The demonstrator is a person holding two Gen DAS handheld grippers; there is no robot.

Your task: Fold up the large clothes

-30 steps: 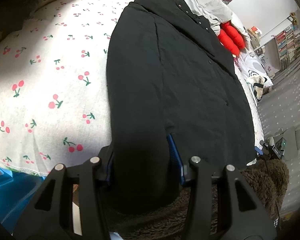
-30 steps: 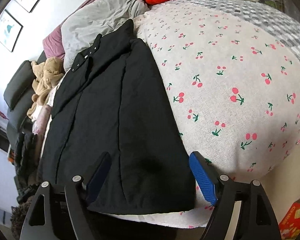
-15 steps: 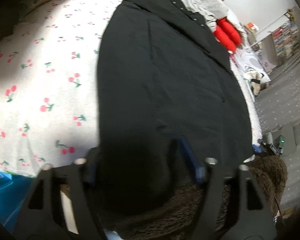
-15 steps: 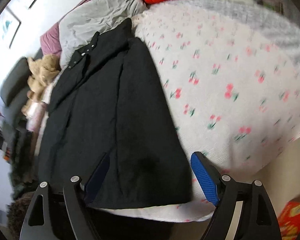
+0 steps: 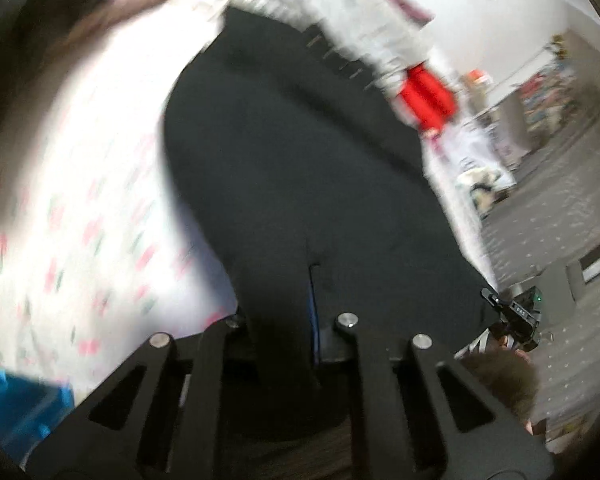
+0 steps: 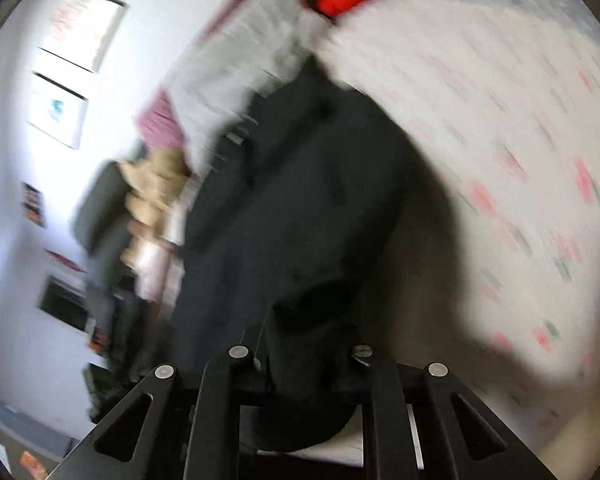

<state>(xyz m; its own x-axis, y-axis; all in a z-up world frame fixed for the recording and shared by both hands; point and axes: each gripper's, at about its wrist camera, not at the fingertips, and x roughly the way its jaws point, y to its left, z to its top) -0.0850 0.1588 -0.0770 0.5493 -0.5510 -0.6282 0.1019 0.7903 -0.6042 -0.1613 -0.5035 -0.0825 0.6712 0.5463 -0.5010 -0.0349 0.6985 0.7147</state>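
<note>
**Both grippers clamped on the hem of the black coat**

Both views are smeared by motion blur, so fine detail — buttons, seams, the print on the sheet — is hard to make out. The black coat (image 5: 300, 152) lies lengthwise on the bed (image 5: 80, 184), its collar toward the far end by the grey quilt (image 6: 236, 60) and a red cushion (image 5: 426, 94), its hem at the near edge. The cherry-print sheet shows only as pink and green streaks.

The left gripper (image 5: 284, 320) has just been closing, and its jaws now stand narrow with a bunch of the coat's hem pinched between them; the blue pad is only a thin sliver beside the cloth, the other pad hidden by it. It points downward over the near edge of the bed.

The right gripper (image 6: 304, 344) has likewise just been closing and is clenched on a dark fold of the hem at the coat's other near corner — both pads are buried in the fabric. The cloth there stands bunched above the sheet, casting a shadow. No hand or sleeve is in view.
</note>
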